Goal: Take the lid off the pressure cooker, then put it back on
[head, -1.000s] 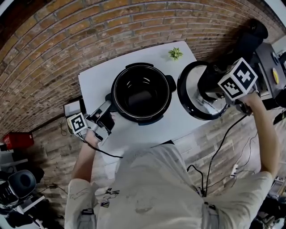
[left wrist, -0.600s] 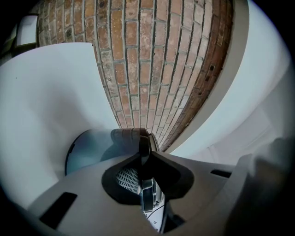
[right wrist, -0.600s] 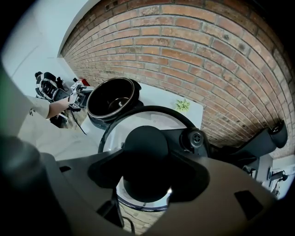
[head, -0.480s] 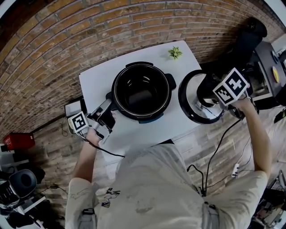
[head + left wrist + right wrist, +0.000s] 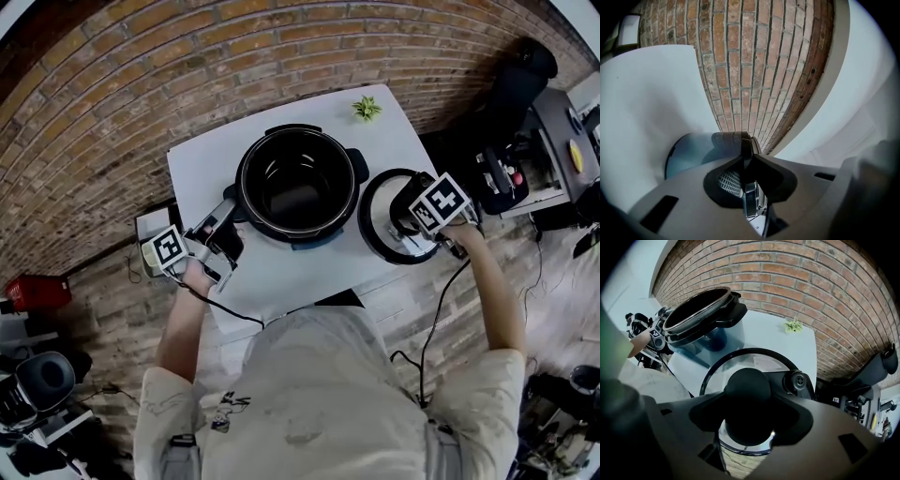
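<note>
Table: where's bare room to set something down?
Free on the table: far-left corner behind the cooker; front strip between cooker and near edge; right side between plant and lid. Crowded: left handle, clamped by left gripper; right edge, where right gripper holds the lid.

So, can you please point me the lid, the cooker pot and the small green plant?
lid (image 5: 380, 232): head view, glass left of the knob.
cooker pot (image 5: 298, 192): head view, dark inner bottom.
small green plant (image 5: 367, 109): head view, middle of its leaves.
</note>
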`<action>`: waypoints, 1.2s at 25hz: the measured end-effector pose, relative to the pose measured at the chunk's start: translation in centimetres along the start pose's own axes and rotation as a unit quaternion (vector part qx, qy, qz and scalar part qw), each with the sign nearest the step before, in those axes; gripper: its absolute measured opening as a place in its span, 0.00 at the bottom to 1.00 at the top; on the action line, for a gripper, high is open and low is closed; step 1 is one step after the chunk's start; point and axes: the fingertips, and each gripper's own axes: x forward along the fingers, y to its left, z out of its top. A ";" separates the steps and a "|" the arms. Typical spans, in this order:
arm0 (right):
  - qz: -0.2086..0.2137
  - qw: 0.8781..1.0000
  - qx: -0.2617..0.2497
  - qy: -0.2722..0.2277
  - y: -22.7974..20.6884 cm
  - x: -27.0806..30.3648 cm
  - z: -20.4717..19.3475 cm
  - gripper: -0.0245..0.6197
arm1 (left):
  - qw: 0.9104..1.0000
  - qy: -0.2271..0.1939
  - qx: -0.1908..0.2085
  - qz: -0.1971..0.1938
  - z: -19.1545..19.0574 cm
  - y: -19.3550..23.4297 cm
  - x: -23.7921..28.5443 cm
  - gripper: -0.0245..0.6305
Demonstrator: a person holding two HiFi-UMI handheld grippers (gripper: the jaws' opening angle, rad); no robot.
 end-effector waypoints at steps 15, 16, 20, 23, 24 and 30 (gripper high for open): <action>-0.011 1.000 0.017 -0.003 1.9 7.3 0.2 0.49 | 1.000 -0.026 -0.007 -0.013 -0.1 -0.2 -0.1 0.14; -0.010 1.000 0.018 0.001 2.0 7.8 0.0 0.49 | 0.999 -0.028 -0.008 -0.014 -0.1 -0.2 -0.1 0.14; 0.013 0.999 0.032 0.002 2.5 9.3 -0.8 0.50 | 0.999 -0.032 -0.009 -0.016 0.0 -0.2 -0.1 0.14; 0.018 0.999 0.033 0.005 2.5 9.4 -0.8 0.50 | 0.999 -0.031 -0.008 -0.016 0.0 -0.2 -0.1 0.14; 0.020 0.999 0.032 0.008 2.5 9.4 -0.8 0.50 | 0.999 -0.031 -0.009 -0.017 0.0 -0.3 -0.1 0.14; 0.023 0.999 0.033 0.002 2.6 9.3 -0.8 0.50 | 0.999 -0.035 -0.009 -0.017 0.0 -0.3 -0.1 0.14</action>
